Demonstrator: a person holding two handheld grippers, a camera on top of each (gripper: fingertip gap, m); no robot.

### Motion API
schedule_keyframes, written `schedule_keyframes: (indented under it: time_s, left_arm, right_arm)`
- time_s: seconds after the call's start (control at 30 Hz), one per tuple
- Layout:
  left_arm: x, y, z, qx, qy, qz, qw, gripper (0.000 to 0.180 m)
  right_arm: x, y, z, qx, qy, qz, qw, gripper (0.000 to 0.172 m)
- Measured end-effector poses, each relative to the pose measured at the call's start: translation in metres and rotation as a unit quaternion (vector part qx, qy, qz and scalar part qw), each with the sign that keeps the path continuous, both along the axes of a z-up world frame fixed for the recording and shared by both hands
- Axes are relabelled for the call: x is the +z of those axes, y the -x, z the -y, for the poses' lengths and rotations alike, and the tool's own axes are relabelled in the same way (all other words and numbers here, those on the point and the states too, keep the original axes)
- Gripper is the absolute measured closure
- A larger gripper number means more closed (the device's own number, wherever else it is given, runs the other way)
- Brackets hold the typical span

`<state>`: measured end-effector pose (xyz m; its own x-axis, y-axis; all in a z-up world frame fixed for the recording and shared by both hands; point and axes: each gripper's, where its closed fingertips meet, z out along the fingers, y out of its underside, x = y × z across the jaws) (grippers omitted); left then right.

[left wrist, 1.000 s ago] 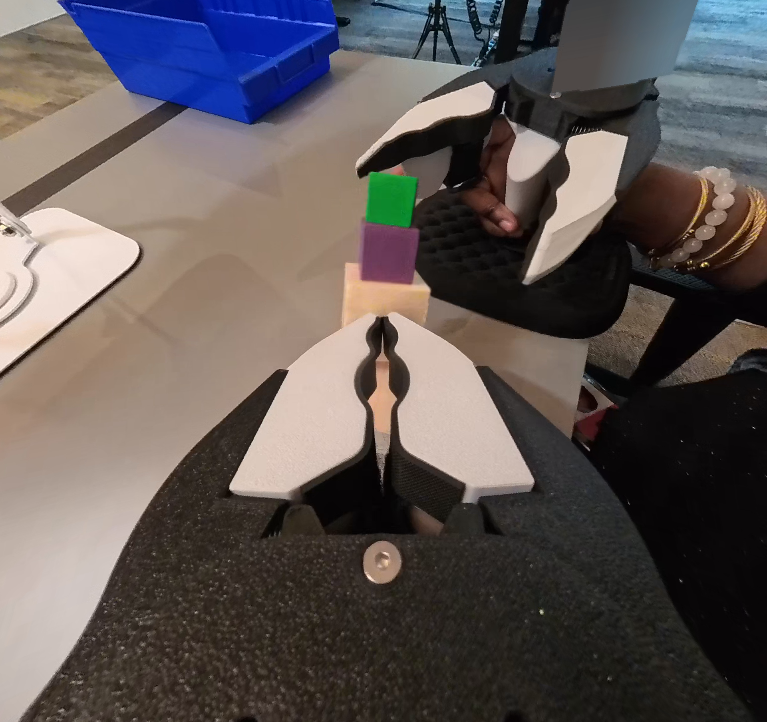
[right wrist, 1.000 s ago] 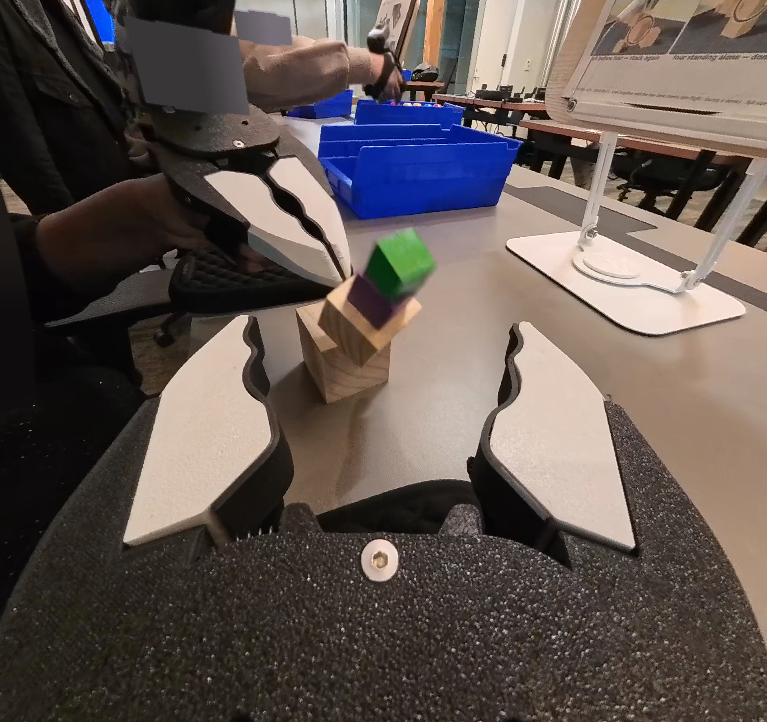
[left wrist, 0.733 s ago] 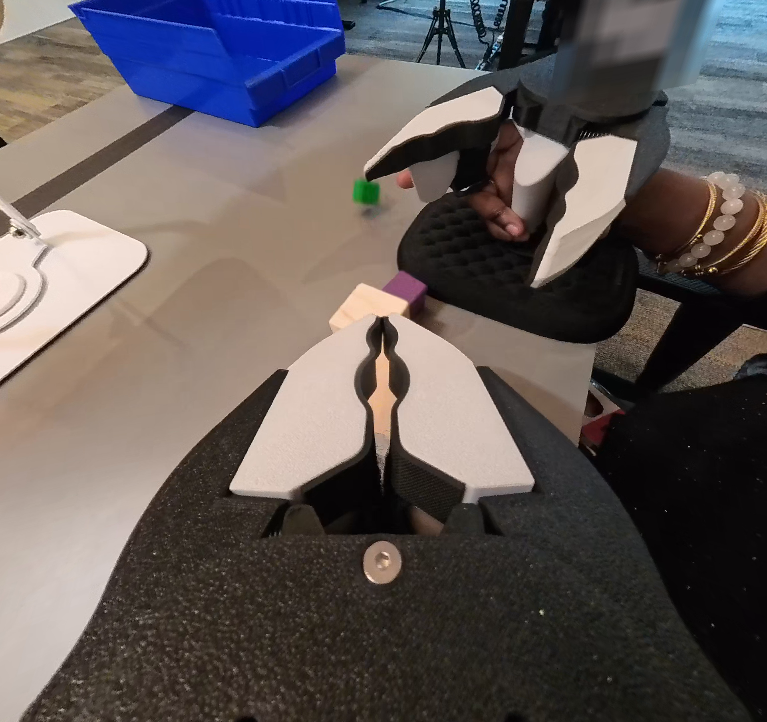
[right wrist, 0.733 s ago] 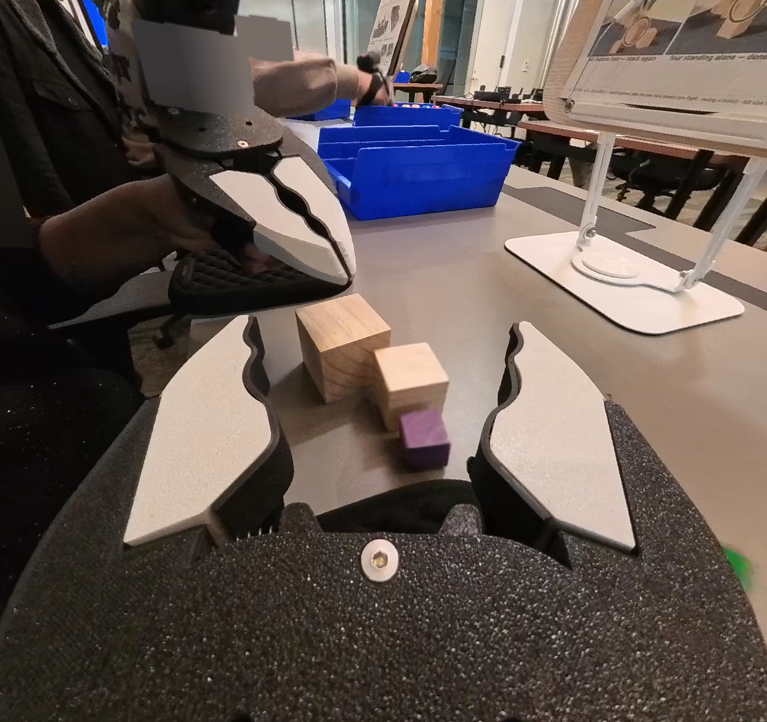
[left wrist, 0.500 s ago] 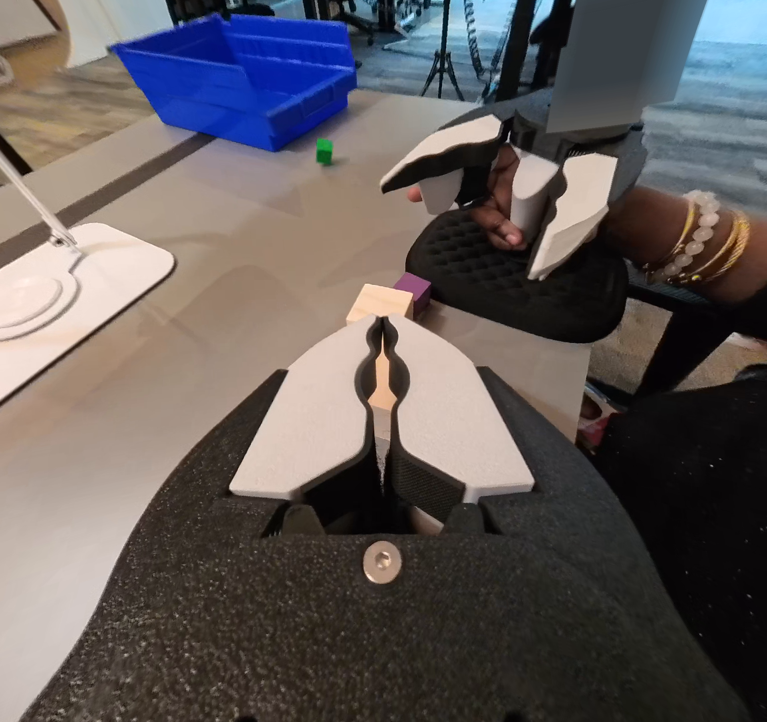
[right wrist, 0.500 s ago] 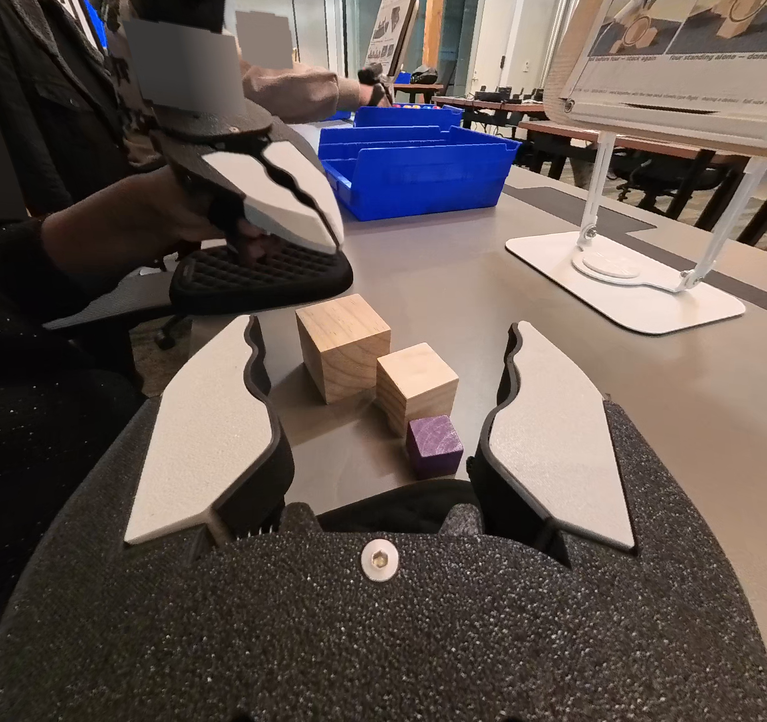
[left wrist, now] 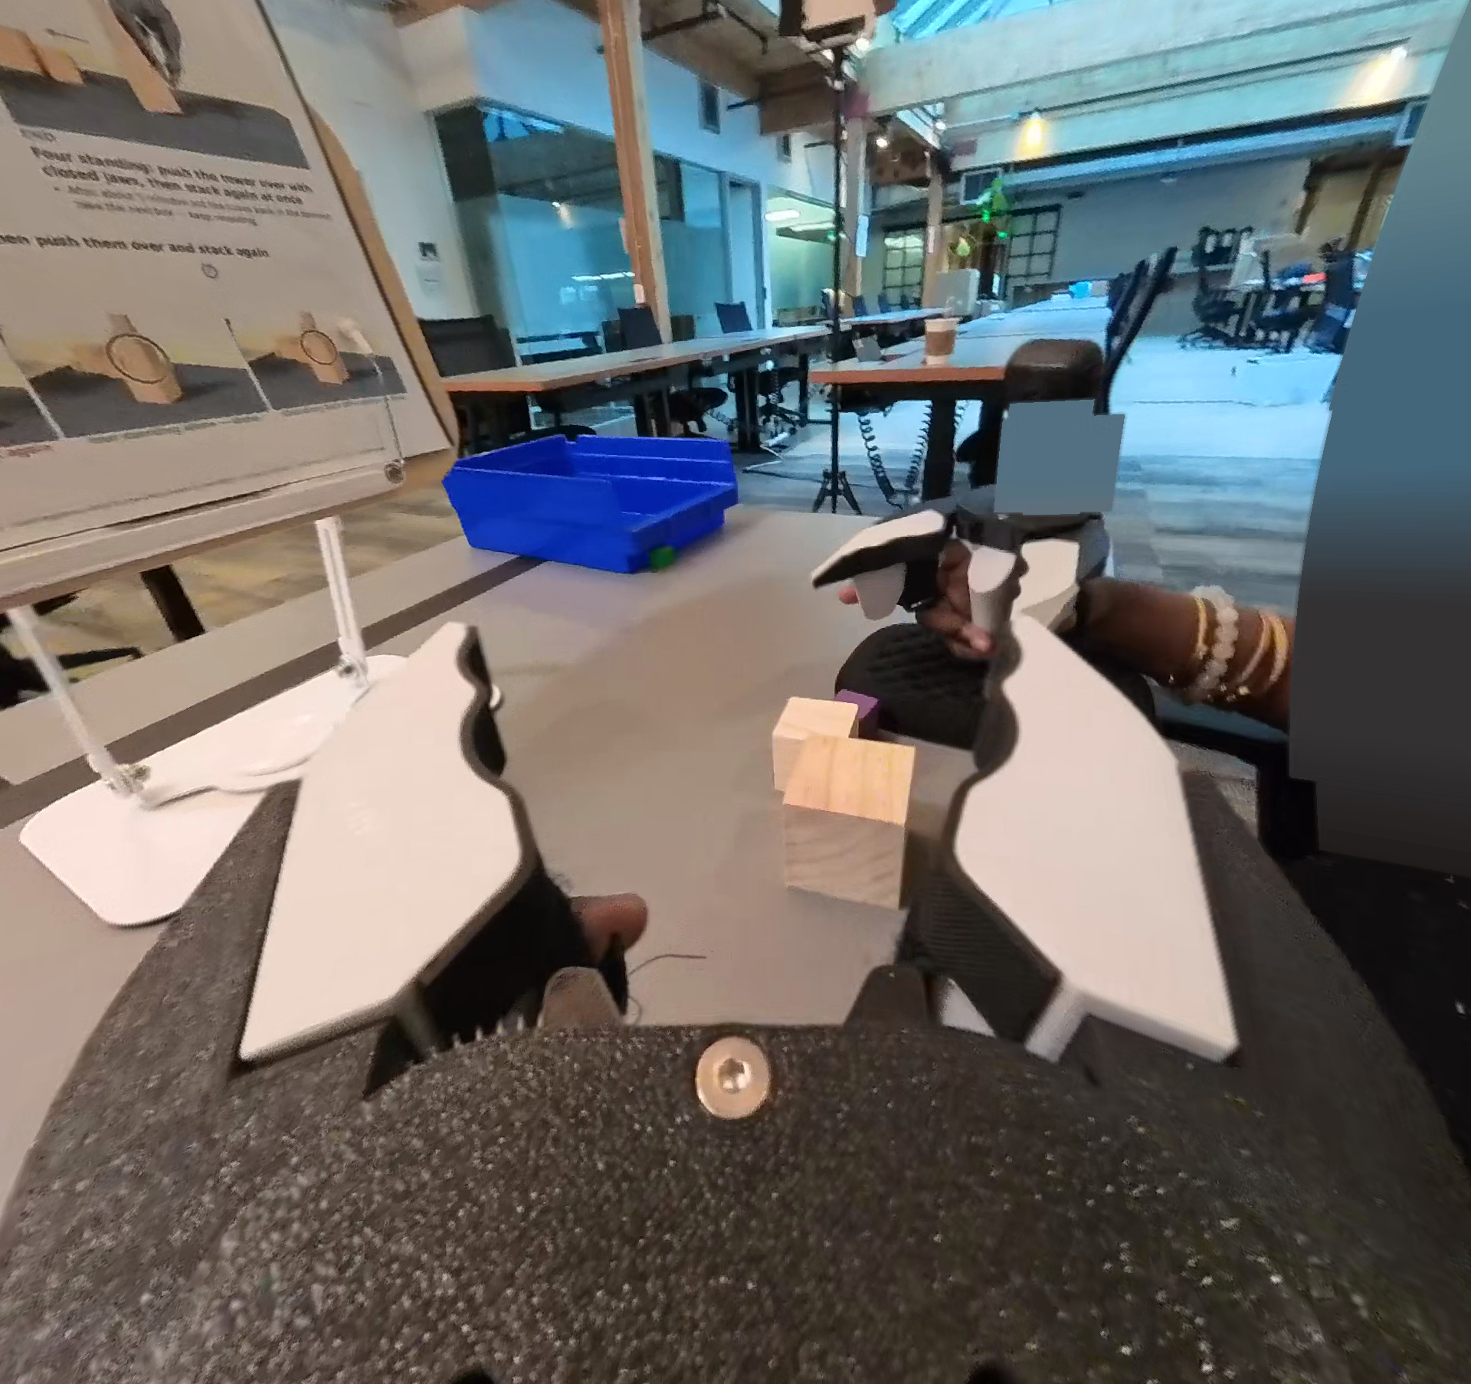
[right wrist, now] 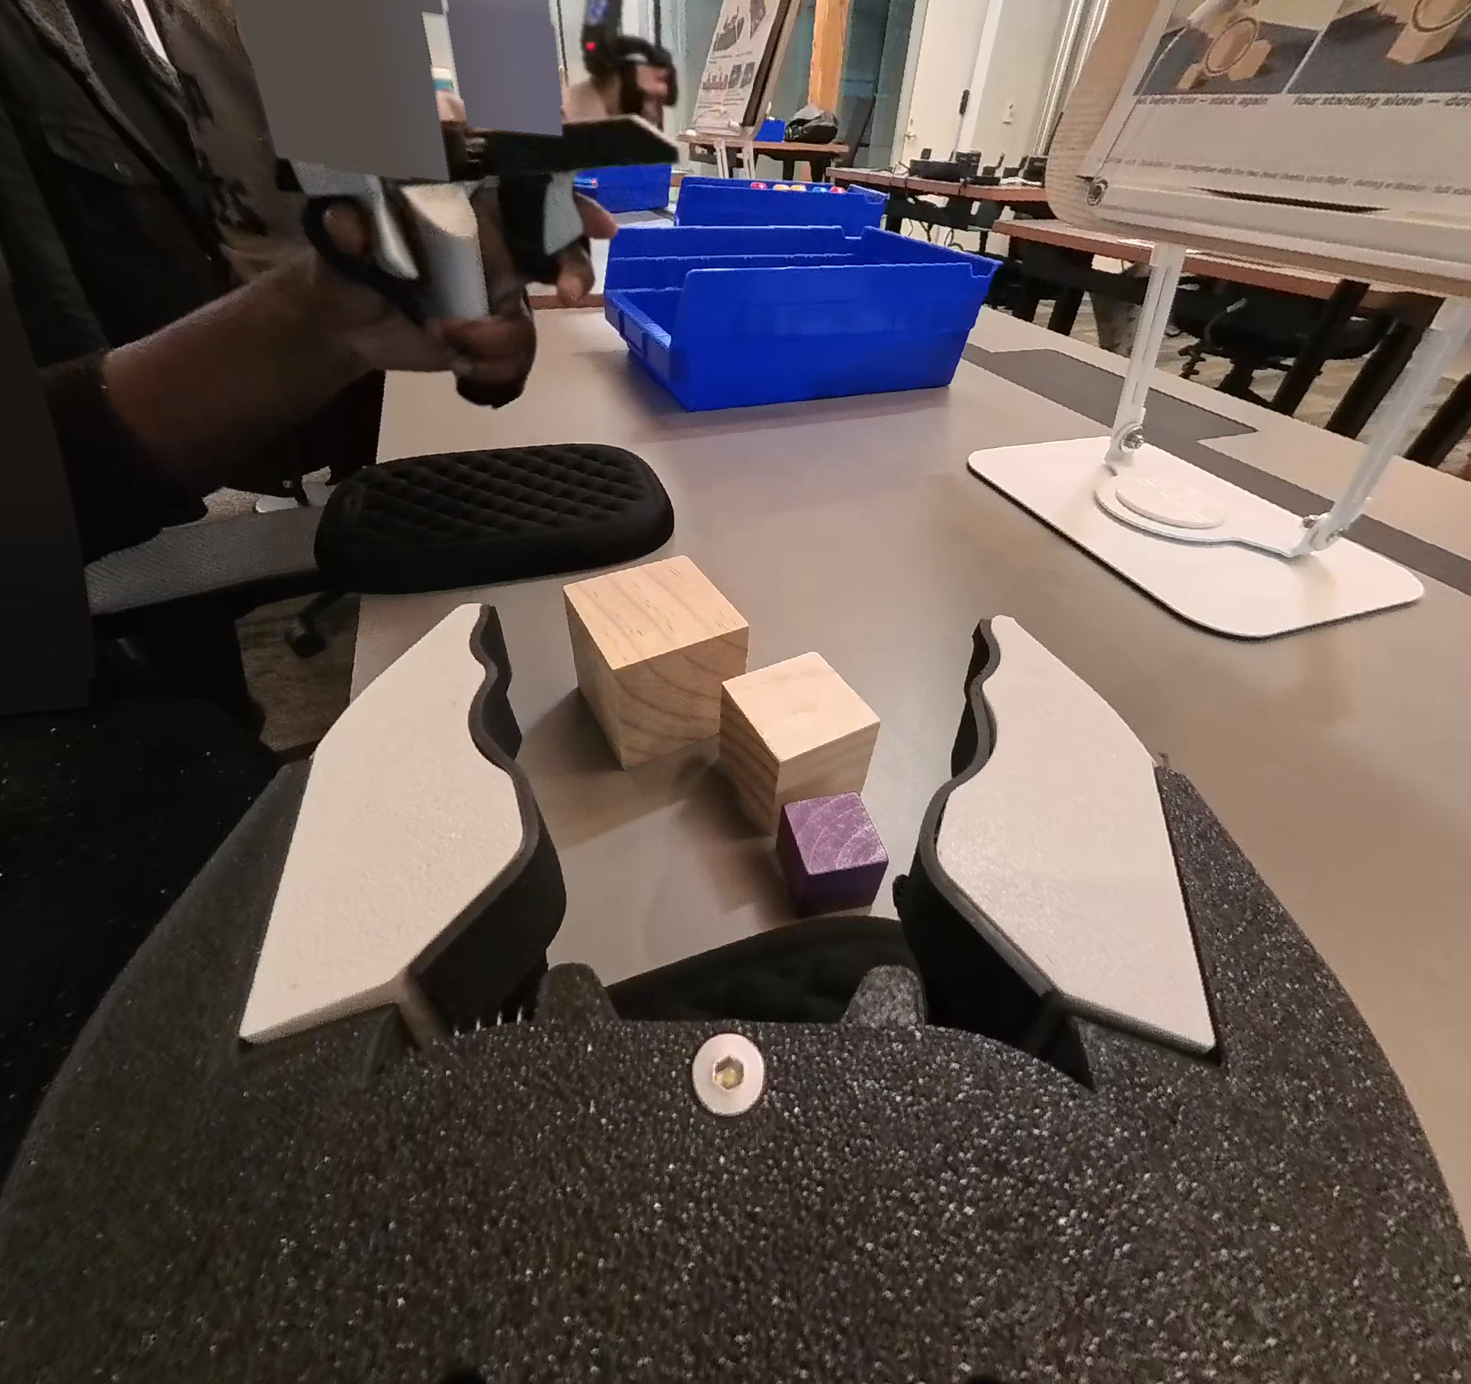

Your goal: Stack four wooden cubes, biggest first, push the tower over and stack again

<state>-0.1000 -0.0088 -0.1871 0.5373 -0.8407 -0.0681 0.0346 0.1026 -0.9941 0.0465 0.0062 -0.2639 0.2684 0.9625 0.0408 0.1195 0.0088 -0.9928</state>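
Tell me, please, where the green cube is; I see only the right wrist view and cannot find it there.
Observer: The left wrist view shows the green cube on the table, right at the near corner of the blue bin.
Operator: Thank you. Could you also say whether the left tool is open? Its fingers are hidden from me.
Observer: The left tool is wide open and holds nothing. The big wooden block stands on the table between its fingers, closer to the right one.
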Motion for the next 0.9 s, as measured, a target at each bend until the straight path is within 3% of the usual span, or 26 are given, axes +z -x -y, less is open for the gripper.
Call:
schedule_keyframes:
  time_s: [0.23, 0.47, 0.63, 0.9]
  left_arm:
    - [-0.012, 0.026, -0.011, -0.025, -0.010, -0.033, 0.999, 0.036]
    - [-0.038, 0.054, -0.012, -0.064, 0.014, -0.051, 0.997, 0.042]
    - [-0.048, 0.074, -0.025, -0.024, 0.006, -0.032, 0.999, 0.050]
    - [-0.058, 0.089, -0.036, 0.004, 0.004, -0.006, 1.000, 0.046]
  right_arm:
    - [0.003, -0.002, 0.000, 0.004, 0.002, -0.011, 1.000, 0.064]
    - [0.001, 0.000, 0.001, 0.002, -0.006, -0.001, 1.000, 0.063]
    - [0.002, -0.001, 0.000, -0.005, -0.009, -0.002, 1.000, 0.061]
    - [0.000, 0.002, -0.001, -0.002, 0.003, 0.013, 1.000, 0.052]
